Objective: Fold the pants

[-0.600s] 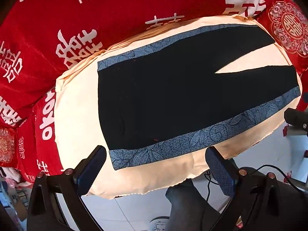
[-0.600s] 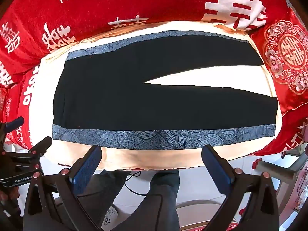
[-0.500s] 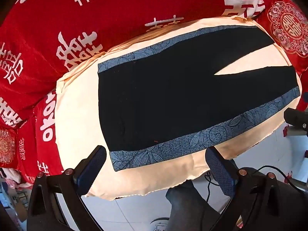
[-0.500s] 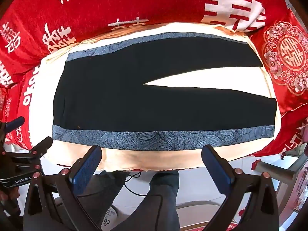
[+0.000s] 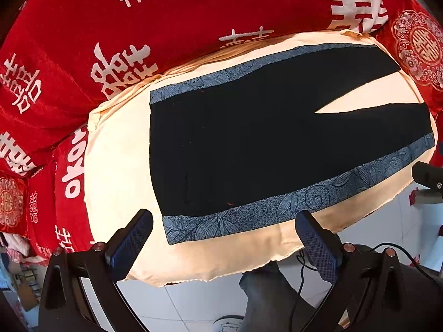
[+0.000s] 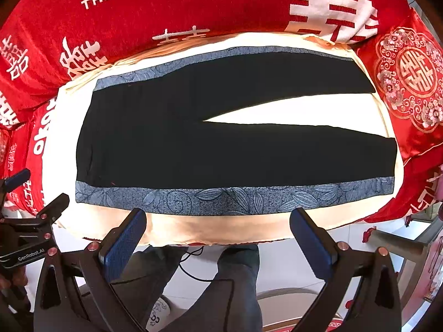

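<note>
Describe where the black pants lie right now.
In the right wrist view the black pants lie spread flat mid-frame on the cream cloth, waistband left, legs running right, red bedding behind.

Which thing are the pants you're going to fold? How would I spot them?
Look for the big red cloth with white writing, then the pale cream sheet spread on top of it. The pants lie flat in the middle of that sheet. They are the only black thing there, with a blue leafy stripe along each long edge and two legs splitting apart toward the right.
</note>
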The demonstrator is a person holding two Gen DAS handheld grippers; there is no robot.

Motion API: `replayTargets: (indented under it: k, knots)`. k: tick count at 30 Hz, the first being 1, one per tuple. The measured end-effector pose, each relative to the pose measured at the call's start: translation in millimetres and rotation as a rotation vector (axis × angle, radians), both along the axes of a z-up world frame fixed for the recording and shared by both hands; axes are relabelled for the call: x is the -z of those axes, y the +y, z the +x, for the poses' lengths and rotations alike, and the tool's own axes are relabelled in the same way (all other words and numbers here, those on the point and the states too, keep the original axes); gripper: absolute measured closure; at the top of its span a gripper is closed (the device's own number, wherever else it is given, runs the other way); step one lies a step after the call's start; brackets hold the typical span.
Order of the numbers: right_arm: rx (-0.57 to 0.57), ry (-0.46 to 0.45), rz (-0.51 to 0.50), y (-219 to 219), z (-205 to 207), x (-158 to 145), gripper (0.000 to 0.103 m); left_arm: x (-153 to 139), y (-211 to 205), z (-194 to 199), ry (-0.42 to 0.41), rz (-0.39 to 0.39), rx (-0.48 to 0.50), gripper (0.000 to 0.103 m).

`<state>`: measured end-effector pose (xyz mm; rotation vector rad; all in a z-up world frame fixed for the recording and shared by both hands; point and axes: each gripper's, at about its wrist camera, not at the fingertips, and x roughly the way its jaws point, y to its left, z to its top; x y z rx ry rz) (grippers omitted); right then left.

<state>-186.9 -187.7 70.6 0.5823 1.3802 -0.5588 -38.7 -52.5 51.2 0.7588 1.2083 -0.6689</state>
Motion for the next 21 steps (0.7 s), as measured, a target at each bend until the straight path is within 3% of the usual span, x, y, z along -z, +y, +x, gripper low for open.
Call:
replayTargets:
  k: [21]
  knots:
    - [-0.015, -0.021, -0.003, -1.5, 5.5, 0.7, 0.000, -2.0, -2.5, 5.6, -0.019, 0.006, -0.015, 0.000]
